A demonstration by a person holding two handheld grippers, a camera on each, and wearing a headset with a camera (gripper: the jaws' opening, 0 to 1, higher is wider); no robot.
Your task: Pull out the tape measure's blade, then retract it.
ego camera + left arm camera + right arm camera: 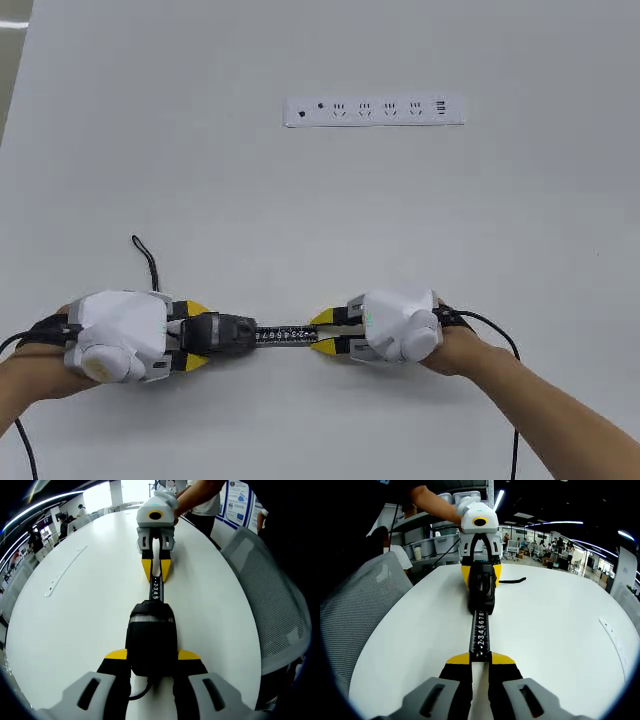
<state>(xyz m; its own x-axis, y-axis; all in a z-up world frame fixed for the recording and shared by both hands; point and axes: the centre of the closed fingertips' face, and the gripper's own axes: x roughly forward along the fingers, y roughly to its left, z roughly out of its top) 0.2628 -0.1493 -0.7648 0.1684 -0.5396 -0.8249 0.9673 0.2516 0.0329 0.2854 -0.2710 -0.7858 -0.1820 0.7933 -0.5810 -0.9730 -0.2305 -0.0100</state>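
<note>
A black tape measure case (222,333) lies low over the white table, held between the yellow-tipped jaws of my left gripper (192,335). In the left gripper view the case (151,637) sits between that gripper's jaws (151,655). A short stretch of black blade (283,334) with white numbers runs from the case to my right gripper (322,332), which is shut on the blade's end. The right gripper view shows the blade (480,630) leading from my right gripper (480,658) to the case (482,586).
A white power strip (375,110) lies at the back of the table (320,210). A black strap (146,258) trails from the case behind the left gripper. Mesh office chairs (265,595) stand beside the table; a person's hands hold both grippers.
</note>
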